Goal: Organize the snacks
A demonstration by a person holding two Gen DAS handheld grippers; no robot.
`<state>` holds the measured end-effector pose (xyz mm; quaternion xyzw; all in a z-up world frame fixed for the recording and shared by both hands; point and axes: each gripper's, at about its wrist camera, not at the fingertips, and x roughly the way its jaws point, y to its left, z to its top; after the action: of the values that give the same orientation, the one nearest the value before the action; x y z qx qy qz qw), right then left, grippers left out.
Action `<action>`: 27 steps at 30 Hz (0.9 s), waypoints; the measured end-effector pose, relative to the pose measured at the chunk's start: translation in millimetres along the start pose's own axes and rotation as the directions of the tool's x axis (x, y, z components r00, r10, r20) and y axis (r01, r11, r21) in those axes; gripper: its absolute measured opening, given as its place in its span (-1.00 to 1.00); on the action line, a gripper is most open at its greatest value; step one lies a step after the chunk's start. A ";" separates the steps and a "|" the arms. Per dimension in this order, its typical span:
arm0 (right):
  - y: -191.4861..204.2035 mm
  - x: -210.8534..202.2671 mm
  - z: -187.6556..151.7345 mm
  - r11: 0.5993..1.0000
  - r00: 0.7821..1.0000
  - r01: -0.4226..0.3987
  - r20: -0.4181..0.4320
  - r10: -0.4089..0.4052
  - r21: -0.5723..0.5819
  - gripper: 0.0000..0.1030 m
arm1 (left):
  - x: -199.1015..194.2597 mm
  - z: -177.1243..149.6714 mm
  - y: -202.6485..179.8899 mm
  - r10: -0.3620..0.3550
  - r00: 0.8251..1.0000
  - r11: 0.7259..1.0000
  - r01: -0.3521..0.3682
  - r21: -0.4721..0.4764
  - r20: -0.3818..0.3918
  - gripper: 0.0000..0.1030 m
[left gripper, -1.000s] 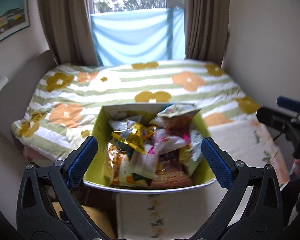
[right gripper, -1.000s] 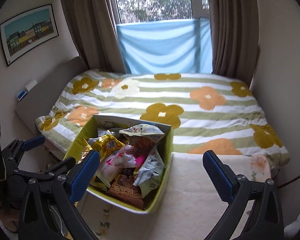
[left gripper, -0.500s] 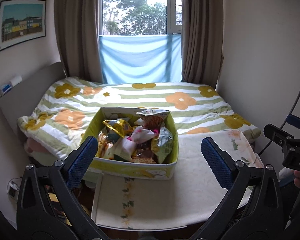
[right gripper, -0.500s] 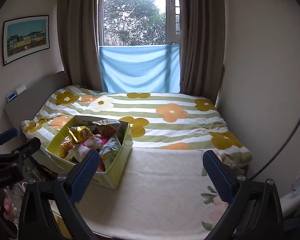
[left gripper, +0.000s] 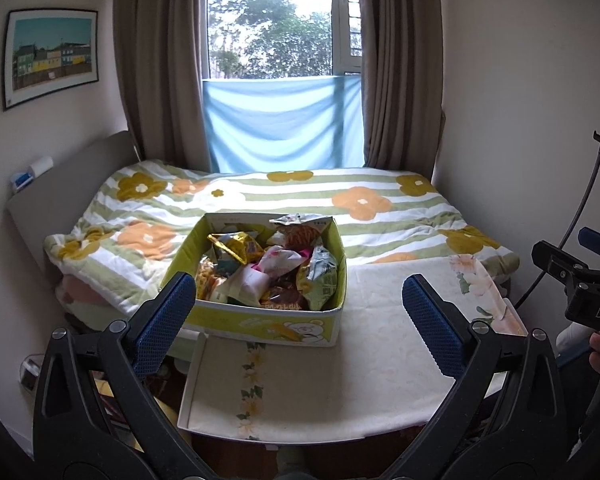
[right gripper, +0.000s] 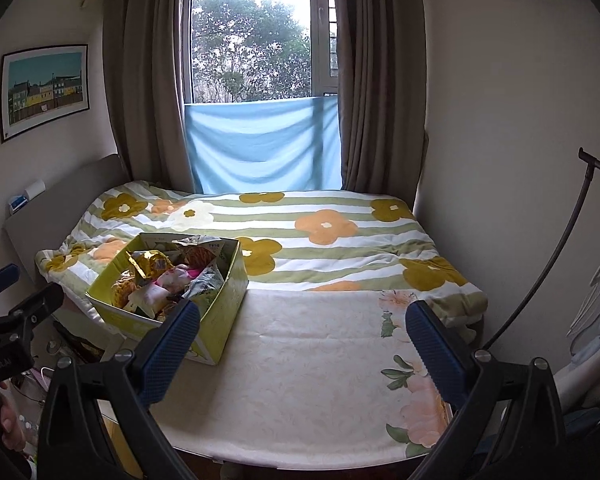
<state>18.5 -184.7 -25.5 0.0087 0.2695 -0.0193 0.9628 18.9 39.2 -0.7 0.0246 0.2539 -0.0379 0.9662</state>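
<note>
A yellow-green cardboard box (left gripper: 260, 322) full of snack packets (left gripper: 268, 268) stands on the left part of a cloth-covered table (left gripper: 340, 380). It also shows in the right wrist view (right gripper: 228, 292), with the snack packets (right gripper: 168, 276) heaped inside. My left gripper (left gripper: 298, 300) is open and empty, held back from the box's near side. My right gripper (right gripper: 302, 326) is open and empty, above the table to the right of the box. Each gripper shows at the edge of the other's view.
A bed with a flowered, striped blanket (right gripper: 300, 232) lies just behind the table. Walls close in on the right, a headboard (right gripper: 56, 208) on the left. The cream floral tablecloth (right gripper: 320, 380) spreads right of the box. A dark curved rod (right gripper: 556, 256) stands at the right.
Both grippers have pulled back and up from the box. The box now looks smaller and farther, and more of the table shows. Both stayed open.
</note>
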 end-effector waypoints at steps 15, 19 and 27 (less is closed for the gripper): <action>-5.5 -6.3 -1.1 1.000 1.000 -0.005 0.020 0.005 0.020 0.99 | 0.9 4.2 -8.7 -0.006 1.000 1.000 0.005 0.017 0.022 0.99; -5.7 -6.6 -0.6 1.000 1.000 -0.003 0.020 0.003 0.025 0.99 | 0.8 5.0 -9.3 -0.007 1.000 1.000 0.007 0.014 0.025 0.99; -5.6 -5.9 -0.6 1.000 1.000 -0.004 0.019 0.003 0.024 0.99 | 0.7 5.2 -10.0 -0.008 1.000 1.000 0.008 0.009 0.028 0.99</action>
<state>12.9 -190.2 -23.0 0.0205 0.2603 -0.0208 0.9651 21.2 28.8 3.2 0.0275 0.2403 -0.0434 0.9693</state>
